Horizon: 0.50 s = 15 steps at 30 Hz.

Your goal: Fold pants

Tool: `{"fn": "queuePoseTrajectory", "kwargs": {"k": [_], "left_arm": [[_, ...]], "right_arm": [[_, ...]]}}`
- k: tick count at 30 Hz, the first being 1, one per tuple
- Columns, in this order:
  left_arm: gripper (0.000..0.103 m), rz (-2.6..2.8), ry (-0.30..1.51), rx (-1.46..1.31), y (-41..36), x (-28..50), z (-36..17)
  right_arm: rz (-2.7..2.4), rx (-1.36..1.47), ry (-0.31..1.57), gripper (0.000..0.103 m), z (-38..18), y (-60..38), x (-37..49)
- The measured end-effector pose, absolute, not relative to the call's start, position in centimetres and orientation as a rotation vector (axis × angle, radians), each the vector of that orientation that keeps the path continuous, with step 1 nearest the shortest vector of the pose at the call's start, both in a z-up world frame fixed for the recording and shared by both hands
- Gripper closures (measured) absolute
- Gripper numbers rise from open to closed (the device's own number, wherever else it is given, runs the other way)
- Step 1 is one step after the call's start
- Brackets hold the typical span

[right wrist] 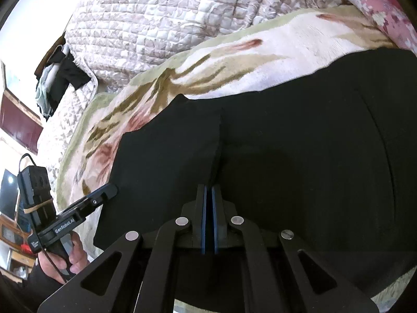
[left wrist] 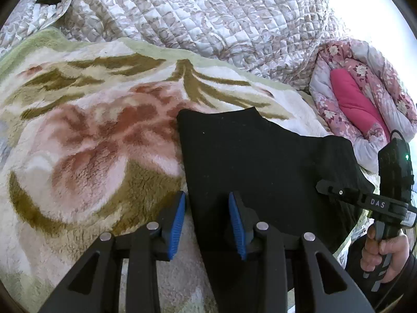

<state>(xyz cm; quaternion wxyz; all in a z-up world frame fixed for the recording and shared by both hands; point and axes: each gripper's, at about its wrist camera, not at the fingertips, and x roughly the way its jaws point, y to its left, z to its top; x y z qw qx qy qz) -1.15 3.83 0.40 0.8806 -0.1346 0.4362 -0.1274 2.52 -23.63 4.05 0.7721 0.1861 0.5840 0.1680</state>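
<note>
Black pants (left wrist: 255,161) lie on a fluffy floral blanket (left wrist: 86,143). In the left wrist view my left gripper (left wrist: 207,200) is open, its blue pads astride the pants' left edge, nothing between them pinched. In the right wrist view the pants (right wrist: 299,143) fill the middle, with a vertical fold line ahead of the fingers. My right gripper (right wrist: 208,190) has its blue pads pressed nearly together over the black cloth at that fold; whether cloth is caught between them does not show. The right gripper's body (left wrist: 365,200) shows at the pants' right edge, the left gripper's body (right wrist: 86,203) at their left edge.
A quilted grey-white bedspread (left wrist: 198,13) lies bunched behind the blanket. A pink flowered duvet (left wrist: 365,96) is rolled at the right. Dark clothes (right wrist: 60,78) hang off the bed's far left side. Wooden furniture (right wrist: 15,127) stands beyond the bed.
</note>
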Motion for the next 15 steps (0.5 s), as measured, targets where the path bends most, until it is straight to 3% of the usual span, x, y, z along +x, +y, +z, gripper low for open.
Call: {"fn": "queuePoseTrajectory", "kwargs": {"k": [10,15], "left_arm": [[0.066,-0.273,0.852,-0.199,2.2,2.5,2.8],[0.066,-0.281,0.929,-0.158,0.2,5.8,1.1]], "right_arm": [[0.359,0.303,1.172,0.098,6.8,-22.7,3.9],[0.388,0.254,1.217,0.081,4.5,-20.8,5.9]]}}
